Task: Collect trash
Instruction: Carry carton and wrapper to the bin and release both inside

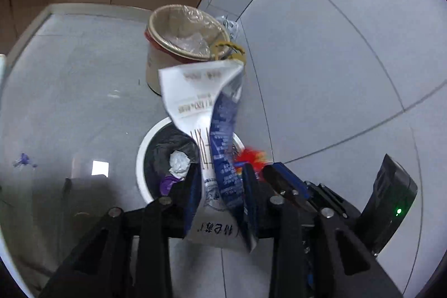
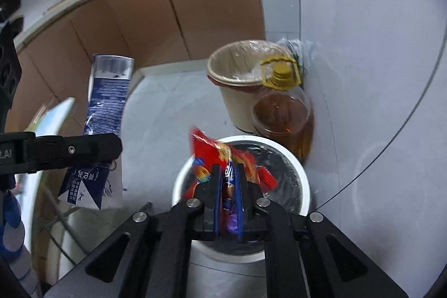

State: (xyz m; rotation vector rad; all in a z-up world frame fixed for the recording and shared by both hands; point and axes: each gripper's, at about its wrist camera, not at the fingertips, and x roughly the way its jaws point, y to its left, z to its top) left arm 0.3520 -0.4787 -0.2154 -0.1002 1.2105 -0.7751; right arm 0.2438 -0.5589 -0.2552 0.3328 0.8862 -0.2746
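My left gripper (image 1: 219,169) is shut on a flattened blue and white milk carton (image 1: 206,113), held above the white trash bin (image 1: 142,147). The bin has a black liner with crumpled white paper (image 1: 180,162) and a purple scrap inside. My right gripper (image 2: 227,168) is shut on a red snack wrapper (image 2: 212,150), held directly over the same bin (image 2: 303,186). The carton (image 2: 107,94) and the left gripper (image 2: 92,147) show at the left of the right wrist view. The red wrapper (image 1: 252,155) and the right gripper's finger show beside the carton in the left wrist view.
A beige bucket (image 2: 237,91) lined with clear plastic stands behind the bin, against the grey wall. A big bottle of amber oil (image 2: 282,113) with a yellow cap stands next to it. Brown cabinets (image 2: 167,13) run along the back. The floor is grey tile.
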